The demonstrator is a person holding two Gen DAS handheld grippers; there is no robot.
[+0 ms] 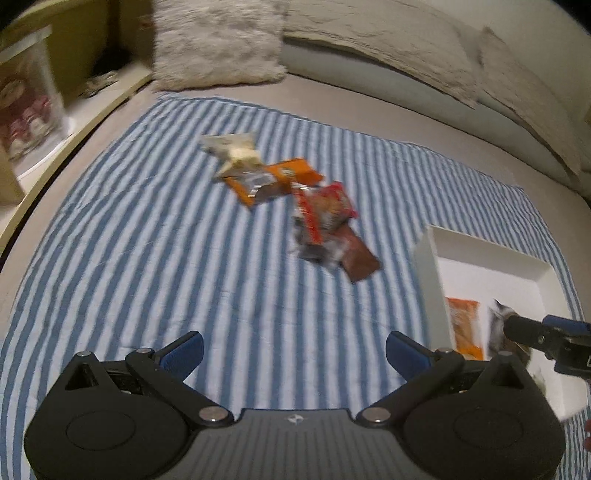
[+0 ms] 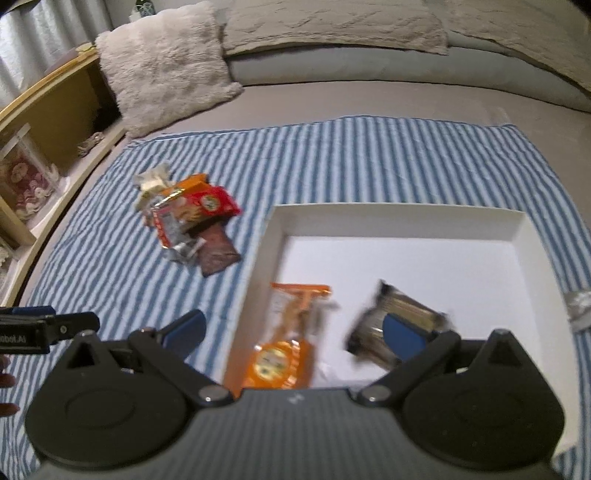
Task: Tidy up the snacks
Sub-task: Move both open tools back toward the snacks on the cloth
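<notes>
A pile of snack packets point(image 1: 295, 195) lies on the striped cloth: a cream one, an orange one, a red one and a brown one; it also shows in the right wrist view point(image 2: 192, 221). A white box point(image 2: 399, 225) holds an orange packet point(image 2: 288, 347) and a dark packet point(image 2: 399, 317). My left gripper point(image 1: 293, 350) is open and empty above the cloth, short of the pile. My right gripper point(image 2: 293, 336) is open over the box's near left wall, the dark packet beside its right finger point(image 2: 404, 334).
The blue-and-white striped cloth point(image 1: 147, 240) covers a grey bed. A fluffy pillow point(image 2: 162, 62) and a beige blanket point(image 2: 332, 26) lie at the back. A wooden shelf point(image 2: 44, 122) with a clear container stands at the left.
</notes>
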